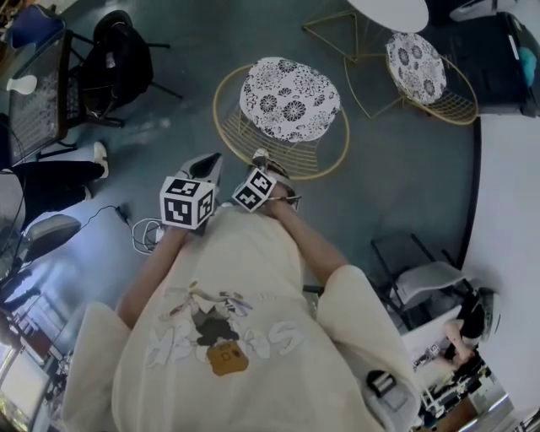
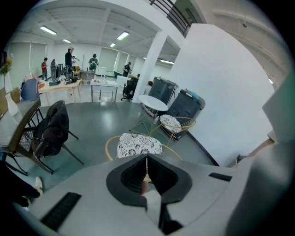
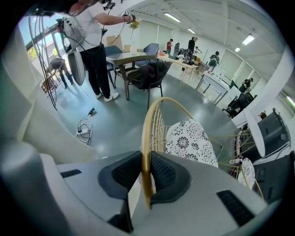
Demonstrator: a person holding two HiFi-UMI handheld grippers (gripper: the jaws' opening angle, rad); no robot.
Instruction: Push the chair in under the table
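Observation:
The chair has a gold wire frame and a black-and-white flowered cushion (image 1: 289,99) (image 2: 138,145) (image 3: 191,140). It stands on the grey floor a short way from the round white table (image 1: 390,12) (image 2: 153,102). A second chair of the same kind (image 1: 416,66) (image 2: 170,123) sits by that table. My right gripper (image 1: 263,159) (image 3: 146,173) is shut on the chair's gold back rim (image 3: 148,133), which runs up between its pads. My left gripper (image 1: 211,162) (image 2: 146,168) hovers beside it near the rim, its pads together with nothing seen held.
A black chair draped with a dark jacket (image 1: 122,59) stands by a desk at the left. Cables (image 1: 148,232) lie on the floor near my feet. A folded grey chair (image 1: 426,283) is at the right, near a white wall. A person (image 3: 94,41) stands by the desk.

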